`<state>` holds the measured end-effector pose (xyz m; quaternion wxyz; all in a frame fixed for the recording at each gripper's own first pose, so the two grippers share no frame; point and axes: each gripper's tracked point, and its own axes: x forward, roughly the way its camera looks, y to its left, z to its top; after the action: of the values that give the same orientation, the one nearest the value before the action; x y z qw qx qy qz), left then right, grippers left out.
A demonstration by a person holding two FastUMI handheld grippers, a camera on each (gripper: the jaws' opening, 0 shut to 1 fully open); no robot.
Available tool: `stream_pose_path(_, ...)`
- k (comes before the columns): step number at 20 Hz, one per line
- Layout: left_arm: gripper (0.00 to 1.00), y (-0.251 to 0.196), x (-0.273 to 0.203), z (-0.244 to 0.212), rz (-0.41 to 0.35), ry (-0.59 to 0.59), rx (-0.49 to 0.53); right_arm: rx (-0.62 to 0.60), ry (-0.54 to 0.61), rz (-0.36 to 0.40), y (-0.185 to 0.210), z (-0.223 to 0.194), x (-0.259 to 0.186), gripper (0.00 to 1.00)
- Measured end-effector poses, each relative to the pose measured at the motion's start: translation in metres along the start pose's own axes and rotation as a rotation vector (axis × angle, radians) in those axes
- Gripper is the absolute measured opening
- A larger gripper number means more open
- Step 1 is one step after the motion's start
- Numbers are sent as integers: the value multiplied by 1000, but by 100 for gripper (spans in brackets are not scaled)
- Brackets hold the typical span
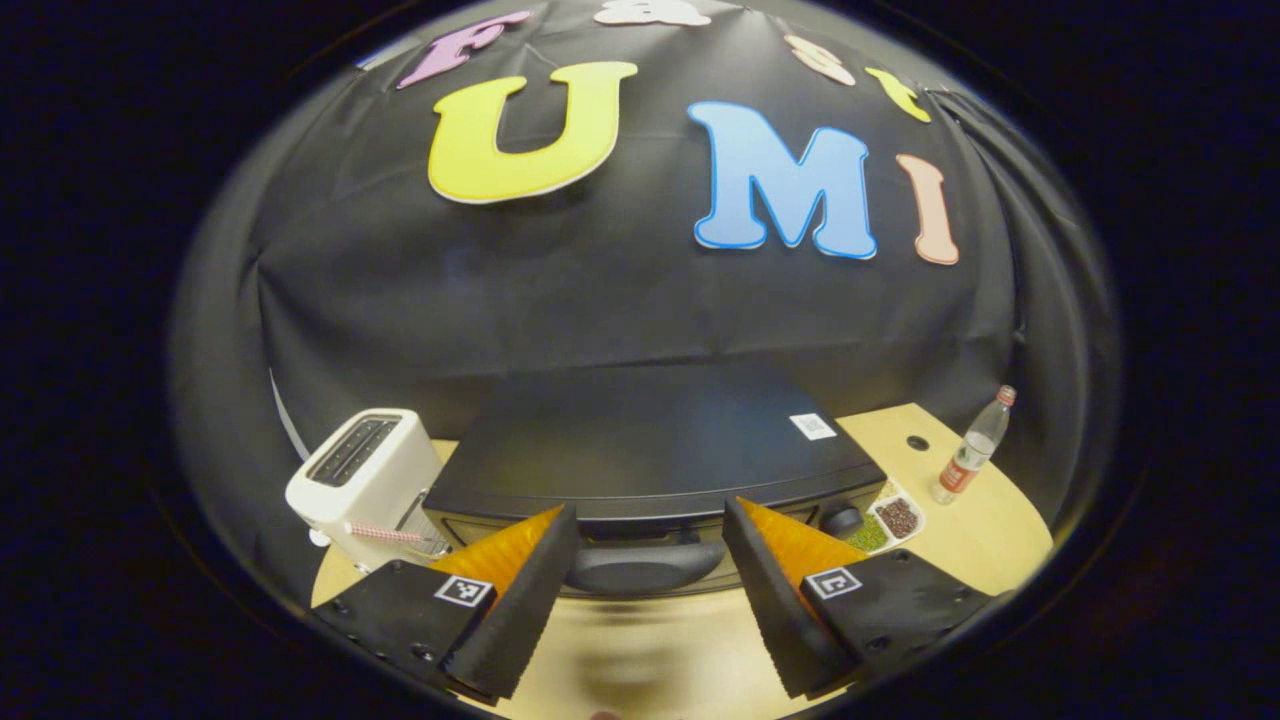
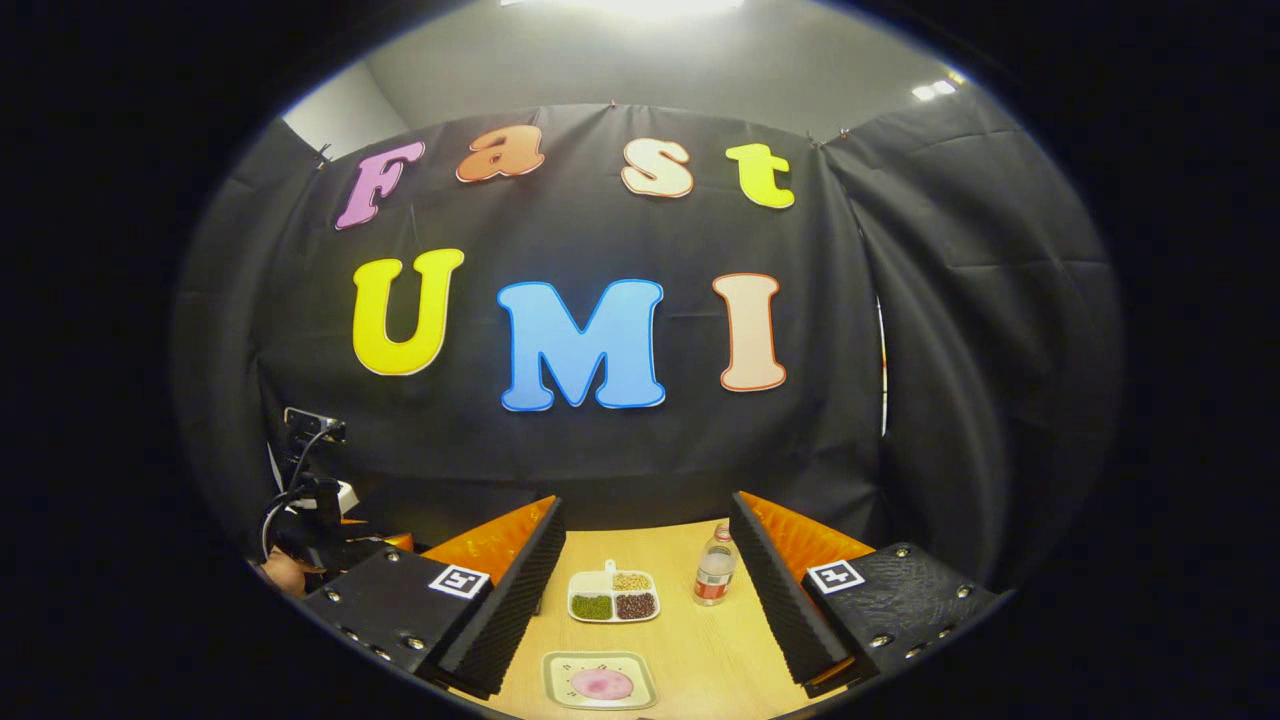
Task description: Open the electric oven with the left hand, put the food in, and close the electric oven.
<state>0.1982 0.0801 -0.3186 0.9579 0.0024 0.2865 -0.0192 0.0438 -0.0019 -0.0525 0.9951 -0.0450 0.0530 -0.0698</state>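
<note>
The left gripper (image 1: 648,560) hangs wide open just in front of the black oven (image 1: 650,450), its two foam-lined fingers standing either side of the door handle (image 1: 640,568) and holding nothing. The oven sits closed on the wooden table (image 1: 980,530), a white toaster (image 1: 365,480) just beside it on one side, a divided dish of beans (image 1: 888,522) and a water bottle (image 1: 972,450) on the other. To my eye the job now is a clean grip on that handle: move in until the bar lies well between the pads, keep the gripper level with it, squeeze, then follow the door's swing instead of yanking. The right gripper (image 2: 645,575) waits open and empty too, over the table, with the plate (image 2: 598,682) carrying a pink round piece of food (image 2: 600,684) below it, near its own view of the bean dish and bottle.
</note>
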Motion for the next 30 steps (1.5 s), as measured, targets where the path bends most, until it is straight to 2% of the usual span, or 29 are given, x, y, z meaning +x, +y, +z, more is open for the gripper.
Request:
stream_pose_path(5,98,7,11,-10,31,14,16,0,13,-43,-11,-4,2,100)
stream_pose_path(7,100,7,12,-12,30,15,13,10,19,-47,-11,-6,4,100)
stream_pose_path(17,98,5,-18,-37,26,30,-1,-4,5,13,8,2,3,100)
stream_pose_path(19,95,3,-27,-48,30,36,8,-5,8,18,8,1,-1,100)
stream_pose_path(20,98,2,-32,-55,32,42,12,-5,10,20,7,0,-3,100)
stream_pose_path(21,95,1,-37,-61,30,47,19,-5,11,19,7,-1,-4,100)
stream_pose_path(23,100,0,-45,-76,27,67,33,-4,14,17,5,-2,-8,100)
stream_pose_path(26,98,-2,-54,-94,25,93,46,-3,25,16,5,-6,-12,100)
stream_pose_path(29,100,-1,-60,-110,22,117,41,3,34,21,7,-8,-12,100)
stream_pose_path(30,98,-1,-63,-115,19,128,30,0,38,24,8,-10,-12,100)
